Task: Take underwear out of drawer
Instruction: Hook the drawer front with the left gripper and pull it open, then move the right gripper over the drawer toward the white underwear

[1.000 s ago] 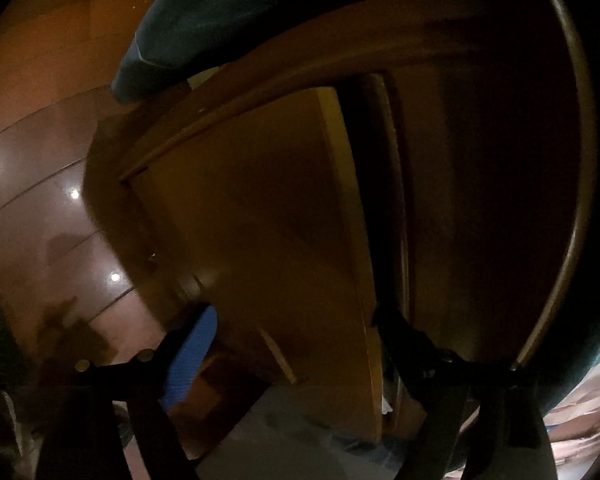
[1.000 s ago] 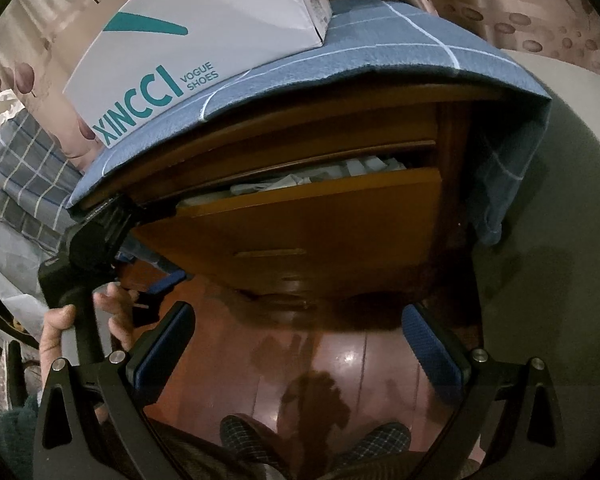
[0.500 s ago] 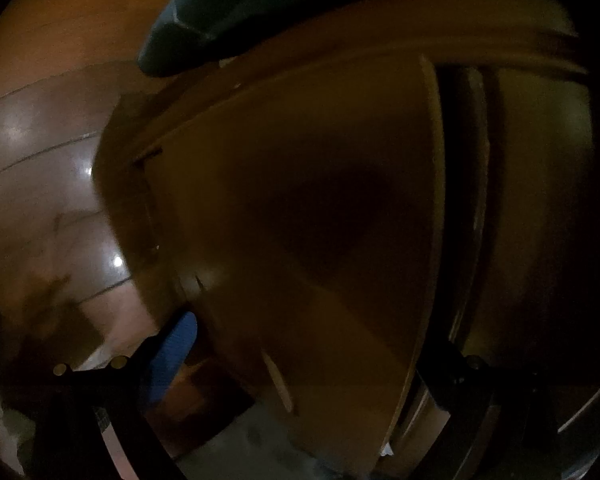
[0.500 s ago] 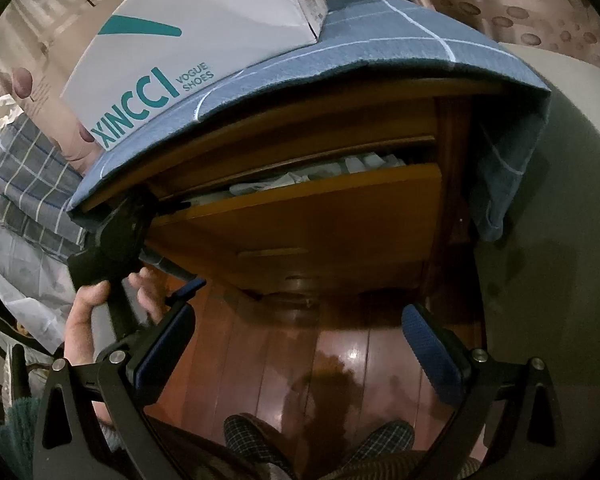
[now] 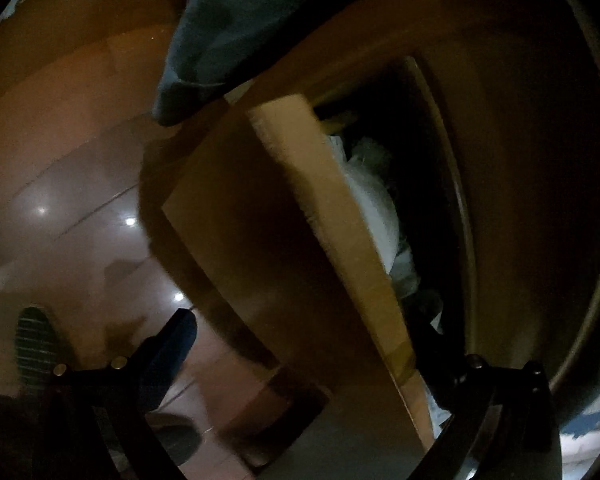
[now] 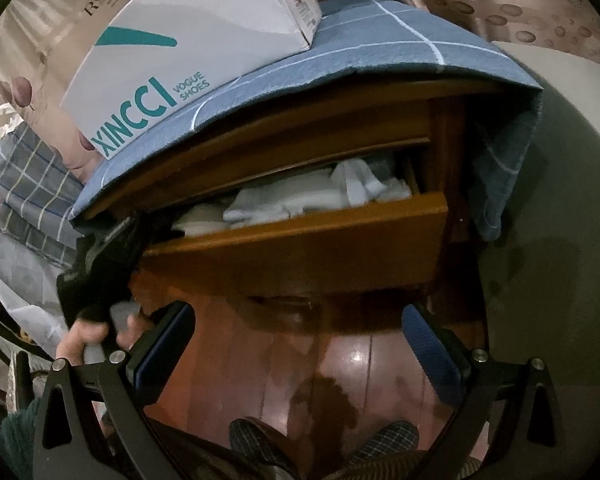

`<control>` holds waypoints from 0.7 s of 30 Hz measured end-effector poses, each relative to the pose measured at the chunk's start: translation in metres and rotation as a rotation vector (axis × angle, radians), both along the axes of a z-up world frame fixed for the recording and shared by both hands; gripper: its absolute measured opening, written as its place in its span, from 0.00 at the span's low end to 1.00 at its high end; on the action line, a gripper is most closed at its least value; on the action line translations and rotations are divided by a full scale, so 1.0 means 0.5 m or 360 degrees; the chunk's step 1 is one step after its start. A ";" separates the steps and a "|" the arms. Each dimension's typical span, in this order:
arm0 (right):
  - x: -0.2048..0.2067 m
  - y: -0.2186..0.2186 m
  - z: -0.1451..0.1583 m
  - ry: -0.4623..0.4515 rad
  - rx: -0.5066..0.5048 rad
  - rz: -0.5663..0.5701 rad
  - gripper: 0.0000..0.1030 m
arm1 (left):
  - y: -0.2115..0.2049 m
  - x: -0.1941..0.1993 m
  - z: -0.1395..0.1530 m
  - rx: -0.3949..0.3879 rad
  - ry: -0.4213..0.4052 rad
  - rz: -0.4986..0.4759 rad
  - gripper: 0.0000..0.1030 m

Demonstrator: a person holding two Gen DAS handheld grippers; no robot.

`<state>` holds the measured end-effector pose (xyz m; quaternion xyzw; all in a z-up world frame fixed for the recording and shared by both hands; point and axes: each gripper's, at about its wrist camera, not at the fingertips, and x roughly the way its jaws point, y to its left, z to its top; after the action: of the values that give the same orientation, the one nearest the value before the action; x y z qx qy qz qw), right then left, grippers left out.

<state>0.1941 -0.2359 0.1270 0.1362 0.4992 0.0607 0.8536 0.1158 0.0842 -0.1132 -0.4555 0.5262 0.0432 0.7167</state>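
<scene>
- The brown wooden drawer (image 6: 300, 248) of the nightstand stands partly out, holding pale folded underwear (image 6: 300, 200).
- It is pulled further out than a second ago.
- Left gripper (image 5: 300, 360): jaws just widened, straddling the drawer front.
- Right gripper (image 6: 298, 344): wide, empty.

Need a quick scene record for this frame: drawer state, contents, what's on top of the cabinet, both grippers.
drawer: part-way open, front pulled out of the wooden cabinet
contents: white and pale folded underwear, none taken out yet
cabinet top: blue checked cloth with a white shoe box on it
left gripper: open, jaws just widened, straddling the drawer front at its left end
right gripper: open, empty, held back above the floor
</scene>
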 end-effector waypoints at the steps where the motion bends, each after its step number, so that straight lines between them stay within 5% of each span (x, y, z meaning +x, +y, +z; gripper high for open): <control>1: 0.000 0.000 0.000 -0.0002 -0.0002 -0.0003 1.00 | 0.002 -0.005 0.006 0.0043 0.0027 -0.0048 1.00; 11: 0.000 0.001 0.007 -0.0016 -0.0034 -0.0021 1.00 | -0.002 -0.013 0.062 0.0389 0.0179 -0.0383 1.00; 21: 0.000 -0.007 0.010 -0.0027 -0.0025 -0.0035 1.00 | -0.002 -0.009 0.059 0.0519 0.0316 -0.0598 1.00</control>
<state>0.1941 -0.2395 0.1320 0.1345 0.4907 0.0487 0.8595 0.1114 0.0829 -0.0835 -0.2219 0.6553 0.0382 0.7211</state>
